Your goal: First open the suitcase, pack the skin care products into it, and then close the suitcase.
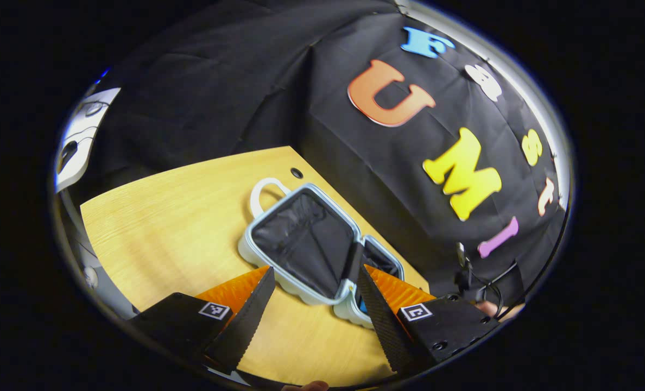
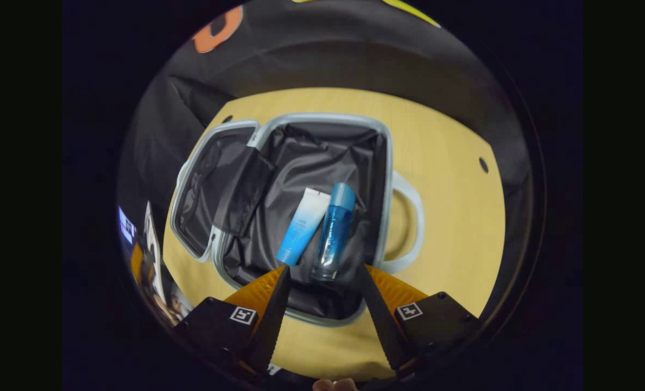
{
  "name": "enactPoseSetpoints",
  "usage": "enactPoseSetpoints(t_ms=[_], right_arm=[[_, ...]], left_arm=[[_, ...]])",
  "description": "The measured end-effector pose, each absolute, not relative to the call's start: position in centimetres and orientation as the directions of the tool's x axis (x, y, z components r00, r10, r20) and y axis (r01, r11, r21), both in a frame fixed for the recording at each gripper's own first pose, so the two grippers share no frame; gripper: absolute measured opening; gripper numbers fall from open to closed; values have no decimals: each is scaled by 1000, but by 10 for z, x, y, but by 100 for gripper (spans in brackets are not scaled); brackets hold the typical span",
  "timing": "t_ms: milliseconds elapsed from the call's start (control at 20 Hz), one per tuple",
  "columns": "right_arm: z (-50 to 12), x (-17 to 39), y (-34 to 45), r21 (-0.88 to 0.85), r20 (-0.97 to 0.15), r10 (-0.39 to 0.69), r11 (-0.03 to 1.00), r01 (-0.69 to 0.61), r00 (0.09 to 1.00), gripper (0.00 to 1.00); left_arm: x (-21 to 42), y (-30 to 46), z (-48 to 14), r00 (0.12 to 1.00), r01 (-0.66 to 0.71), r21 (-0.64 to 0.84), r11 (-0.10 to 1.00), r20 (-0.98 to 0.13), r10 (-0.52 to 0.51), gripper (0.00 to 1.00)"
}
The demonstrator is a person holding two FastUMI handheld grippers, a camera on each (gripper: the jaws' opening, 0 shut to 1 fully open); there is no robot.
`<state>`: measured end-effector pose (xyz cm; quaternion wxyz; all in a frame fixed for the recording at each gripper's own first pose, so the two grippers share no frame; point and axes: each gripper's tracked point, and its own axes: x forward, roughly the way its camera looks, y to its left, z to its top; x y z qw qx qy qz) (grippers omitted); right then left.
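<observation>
Orange-backed black fingers with small square markers frame the bottom of both views, and both sets of jaws stand spread apart with nothing between them. In the right gripper view, the right gripper [image 2: 322, 296] hangs over the open suitcase [image 2: 301, 179], which lies flat on the wooden surface [image 2: 453, 217]. Just ahead of the jaws, on the black lining of the deeper half, lie a white-and-blue tube [image 2: 302, 226] and, touching it on the right, a blue bottle [image 2: 333, 233]; faint print on the tube is too small to read. The white handle [image 2: 412, 217] sticks out beyond the right finger. In the left gripper view, the left gripper [image 1: 314, 296] hovers above the same suitcase [image 1: 301, 239], its near rim lying between the jaws and its handle [image 1: 263, 193] on the far side.
</observation>
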<state>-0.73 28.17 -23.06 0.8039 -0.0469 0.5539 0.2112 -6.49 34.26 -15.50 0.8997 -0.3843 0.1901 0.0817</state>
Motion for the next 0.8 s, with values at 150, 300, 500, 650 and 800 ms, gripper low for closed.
enactPoseSetpoints(t_ms=[150, 300, 500, 650, 800], right_arm=[[-183, 3, 261, 65, -809, 351, 851, -522, 471, 70], [-152, -2, 235, 27, -731, 387, 840, -542, 562, 75], [-133, -12, 188, -58, -709, 319, 863, -502, 629, 76], [-126, -19, 169, -42, -705, 287, 896, -442, 648, 76], [-120, -15, 162, -18, -686, 276, 918, -396, 673, 75]], left_arm=[[-23, 386, -180, 917, -298, -679, 671, -400, 2, 98], [18, 423, -206, 906, -330, -721, 609, -424, -11, 98], [51, 444, -247, 857, -389, -717, 579, -511, -57, 98], [76, 448, -268, 829, -401, -691, 602, -553, -82, 98], [88, 460, -292, 776, -457, -616, 642, -629, -51, 94]])
